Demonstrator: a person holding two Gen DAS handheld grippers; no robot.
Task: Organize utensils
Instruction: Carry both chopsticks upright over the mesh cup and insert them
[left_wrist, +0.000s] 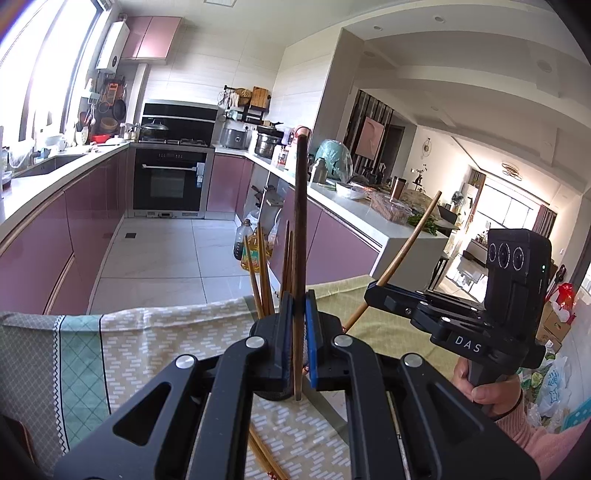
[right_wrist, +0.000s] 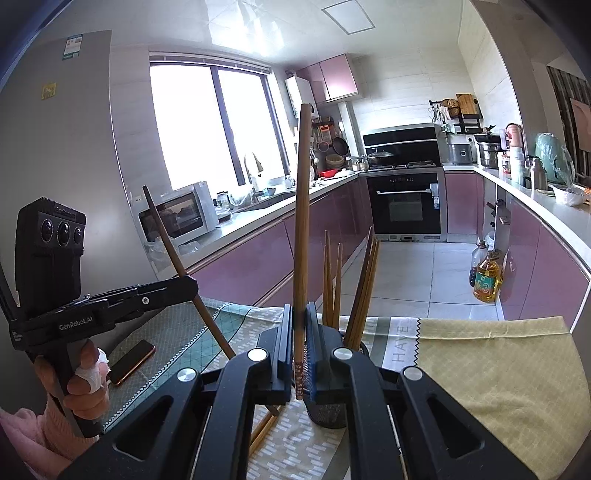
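Each hand-held gripper, left (left_wrist: 297, 332) and right (right_wrist: 300, 343), is clamped on one upright chopstick, dark (left_wrist: 301, 236) and lighter (right_wrist: 301, 229), above the holder (right_wrist: 327, 413) (several already inside). Next, I judge: lower tips into its mouth, then release.

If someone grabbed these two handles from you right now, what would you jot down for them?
Left gripper: shut on a dark brown wooden chopstick, upright.
Right gripper: shut on a lighter brown wooden chopstick, upright.
Black mesh utensil cup stands on the patterned tablecloth, several chopsticks already in it.
Left to do: drop both held sticks into the cup, then gather the loose chopsticks lying on the cloth.
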